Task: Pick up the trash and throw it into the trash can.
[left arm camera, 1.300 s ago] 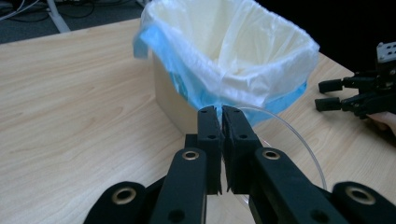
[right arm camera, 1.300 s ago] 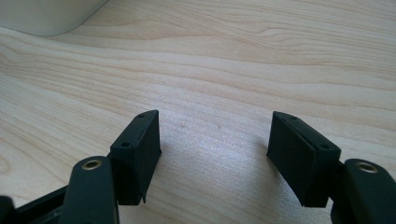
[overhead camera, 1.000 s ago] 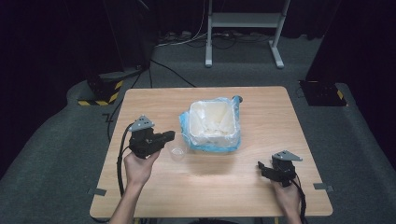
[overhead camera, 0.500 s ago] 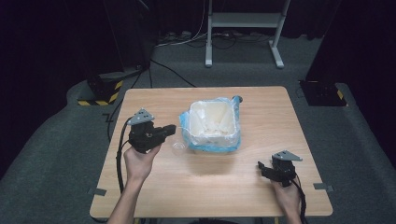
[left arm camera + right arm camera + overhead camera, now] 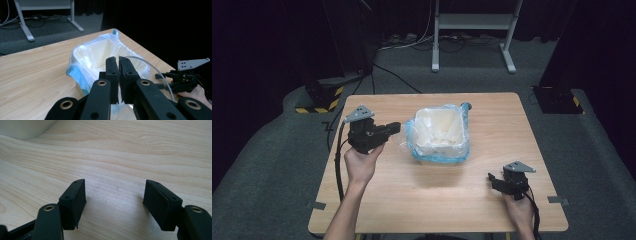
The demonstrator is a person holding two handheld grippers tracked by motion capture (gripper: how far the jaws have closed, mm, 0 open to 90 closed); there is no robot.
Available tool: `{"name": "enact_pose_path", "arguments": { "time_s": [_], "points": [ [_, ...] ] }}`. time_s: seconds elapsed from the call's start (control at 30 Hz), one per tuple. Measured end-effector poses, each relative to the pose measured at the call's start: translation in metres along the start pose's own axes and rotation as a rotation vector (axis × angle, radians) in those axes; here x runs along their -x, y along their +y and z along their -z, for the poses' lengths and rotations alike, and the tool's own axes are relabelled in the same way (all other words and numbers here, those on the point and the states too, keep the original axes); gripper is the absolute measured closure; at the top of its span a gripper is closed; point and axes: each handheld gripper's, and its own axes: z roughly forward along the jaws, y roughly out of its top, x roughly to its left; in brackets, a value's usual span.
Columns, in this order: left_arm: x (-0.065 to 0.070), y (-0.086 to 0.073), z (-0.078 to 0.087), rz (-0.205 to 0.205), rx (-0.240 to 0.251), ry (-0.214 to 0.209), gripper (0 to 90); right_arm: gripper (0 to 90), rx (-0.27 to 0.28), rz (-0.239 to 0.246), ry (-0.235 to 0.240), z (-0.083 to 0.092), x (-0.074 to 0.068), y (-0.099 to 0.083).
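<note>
High view: wooden counter [image 5: 377, 210] with a white bin [image 5: 439, 132] standing at its middle, lined with a clear, blue-tinged plastic bag [image 5: 412, 142] folded over the rim. Left gripper [image 5: 393, 128] raised in the left hand [image 5: 360, 162] just left of the bin, pointing right toward the bag's edge. Right gripper [image 5: 492, 181] low at the near right corner, held by the right hand [image 5: 518, 209], well apart from the bin. Grey carpet around, a white stand [image 5: 472, 30] on the floor beyond the far edge.

Left gripper view: jaws nearly closed, only a thin slit between the pads [image 5: 112, 75]; cannot tell whether any bag film lies caught there. Bin [image 5: 100, 53] straight ahead, bag [image 5: 75, 72] bunched blue at its near left side, clear film looping at the right. Right gripper [image 5: 160, 80] farther off, at the right edge.

Right gripper view: jaws spread wide, nothing between them, bare wood grain of the counter [image 5: 125, 152] below. Pale corner of the bin [image 5: 25, 128] at the far left.
</note>
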Motion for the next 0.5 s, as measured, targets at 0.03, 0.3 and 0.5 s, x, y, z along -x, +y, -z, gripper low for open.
{"name": "enact_pose_path", "arguments": {
  "time_s": [0.03,0.3,0.5],
  "points": [
    [0.001,0.002,-0.002,-0.006,0.001,0.001,86.1,33.7,0.0,0.0,0.0,0.0,0.0,0.0],
    [0.002,0.014,-0.017,-0.027,-0.015,-0.007,86.2,33.7,0.0,0.0,0.0,0.0,0.0,0.0],
    [0.006,0.024,-0.028,-0.027,-0.012,-0.039,86.1,33.7,0.0,0.0,0.0,0.0,0.0,0.0]
  ]
}}
